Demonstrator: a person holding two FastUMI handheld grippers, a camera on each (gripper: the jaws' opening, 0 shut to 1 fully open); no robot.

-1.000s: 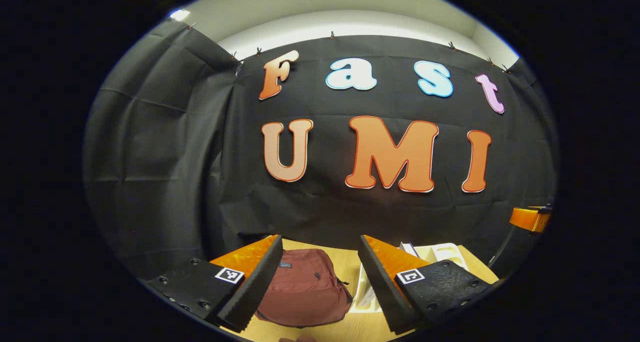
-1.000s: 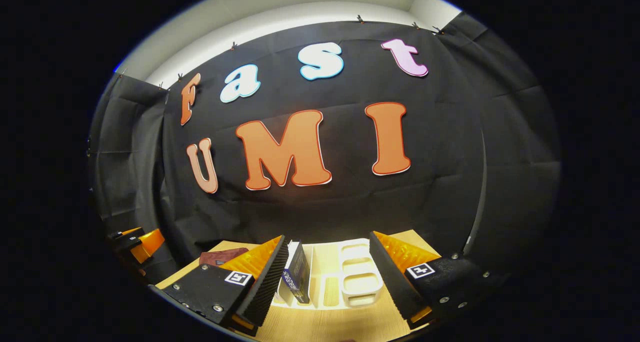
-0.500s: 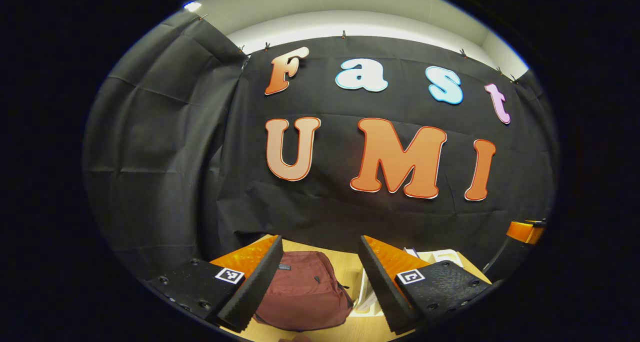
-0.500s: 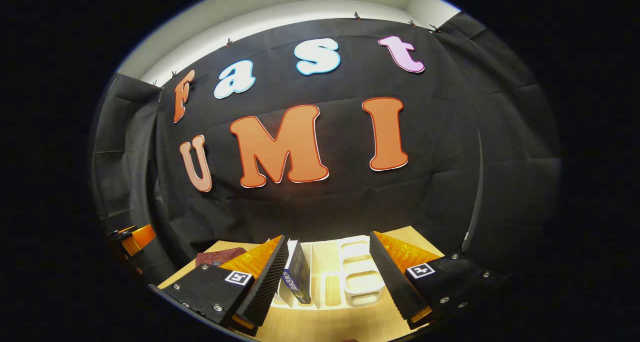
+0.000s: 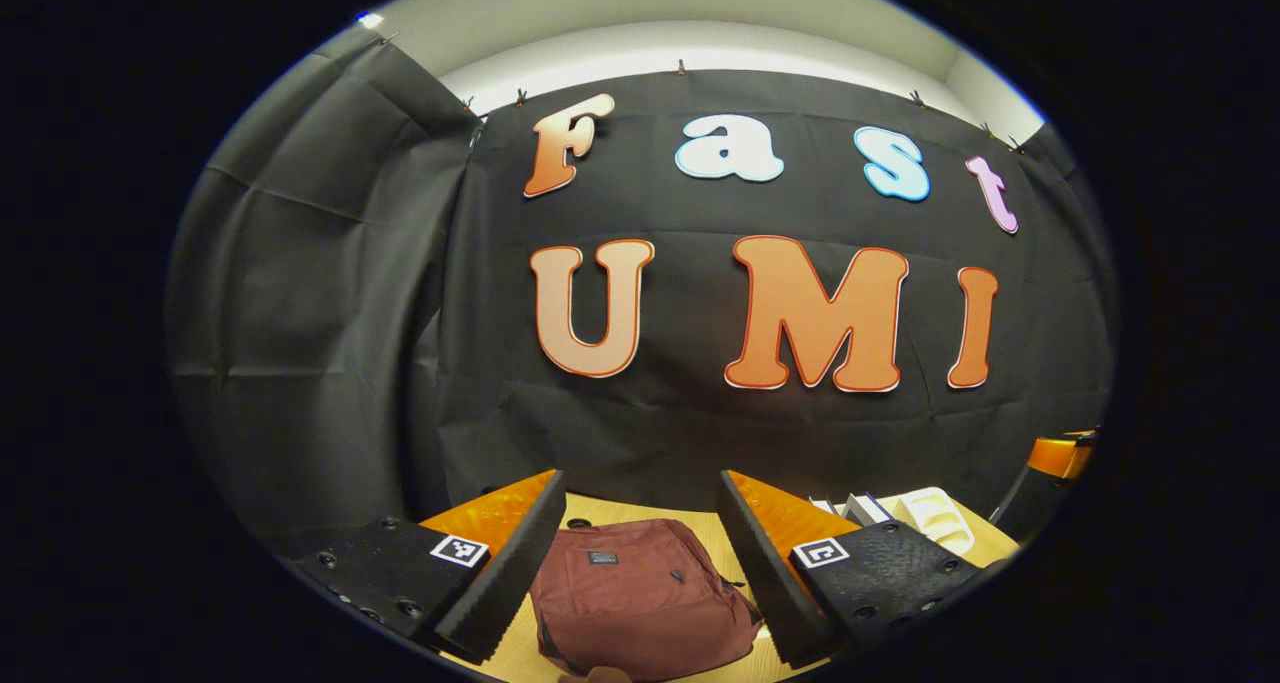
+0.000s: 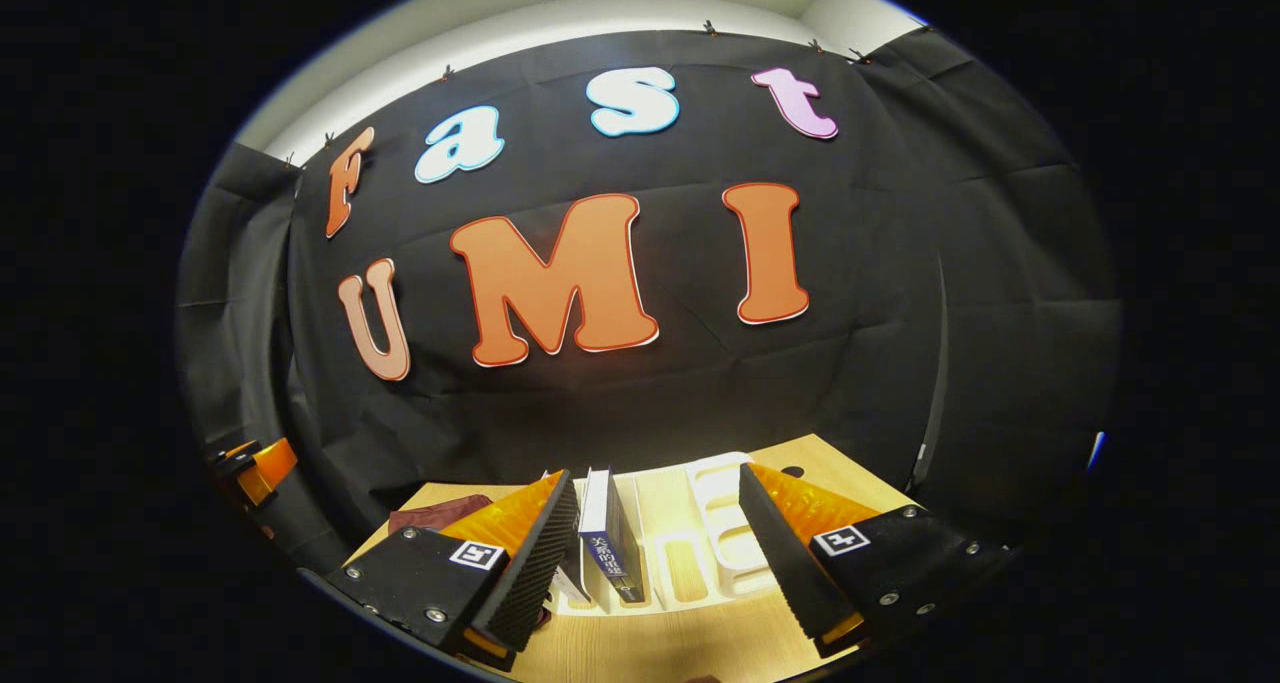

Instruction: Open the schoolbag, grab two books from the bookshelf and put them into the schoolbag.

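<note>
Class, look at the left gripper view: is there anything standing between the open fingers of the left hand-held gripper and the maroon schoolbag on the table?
Nothing visible does. The left hand-held gripper is open, and the schoolbag lies closed on the wooden table straight ahead between its fingers. The white bookshelf with its books stands off to the right.

Orange wedge fingers (image 5: 765,508) faced with ribbed black foam are being carried by each gripper (image 6: 655,553); black bases studded with screws (image 5: 405,608) are being marked by small square black-and-white tags (image 6: 840,540).
</note>
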